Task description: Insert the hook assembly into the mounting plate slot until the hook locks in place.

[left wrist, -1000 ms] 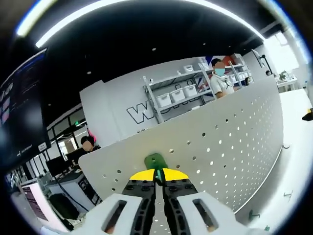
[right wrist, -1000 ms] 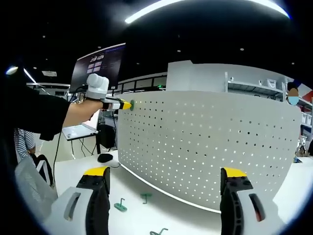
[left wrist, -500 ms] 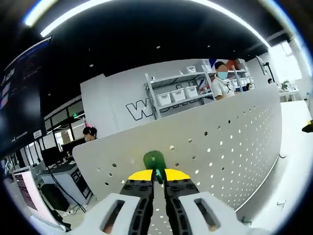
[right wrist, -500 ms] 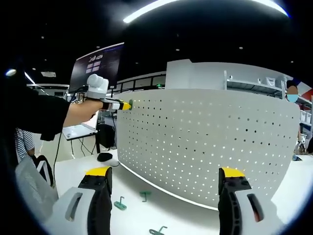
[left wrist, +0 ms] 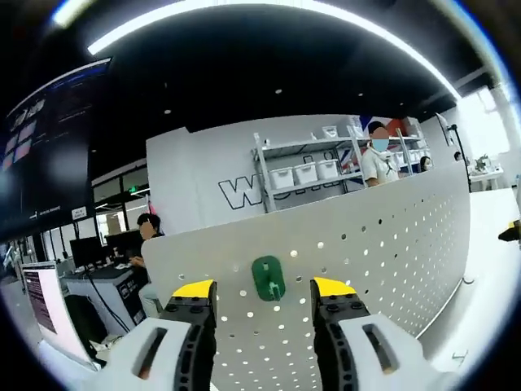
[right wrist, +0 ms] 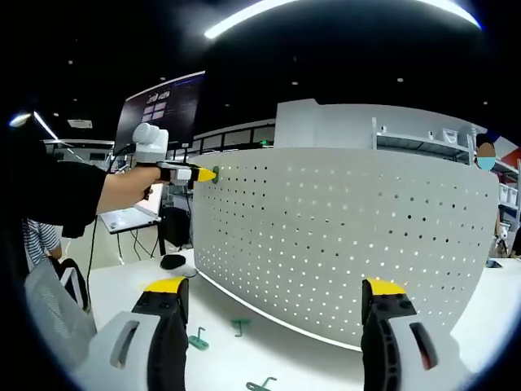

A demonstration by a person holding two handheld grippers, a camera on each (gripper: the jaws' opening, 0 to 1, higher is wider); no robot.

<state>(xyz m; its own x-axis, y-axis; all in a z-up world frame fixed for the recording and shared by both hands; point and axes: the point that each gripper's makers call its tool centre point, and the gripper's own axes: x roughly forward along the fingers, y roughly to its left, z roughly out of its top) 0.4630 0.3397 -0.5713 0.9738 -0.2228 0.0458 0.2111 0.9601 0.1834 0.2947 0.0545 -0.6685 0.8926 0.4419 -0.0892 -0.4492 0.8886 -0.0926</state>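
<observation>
Green plastic, the hook (left wrist: 268, 278) sits on the white pegboard (left wrist: 391, 244) near its upper edge, between the jaws of our left gripper (left wrist: 264, 291), which stand wide apart and grip nothing. Our right gripper (right wrist: 273, 291) is wide open too, empty, above the white table (right wrist: 106, 285), where three more green hooks (right wrist: 198, 341) lie below the board.

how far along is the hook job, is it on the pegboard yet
Done, by the look of it: the green hook sits on the white pegboard near its top edge, and the left tongs stand open on either side of it, not gripping. Whether it has locked cannot be told. In hand: nothing; the right tongs are open and empty. Left: three spare green hooks lie on the table below the board.
</observation>
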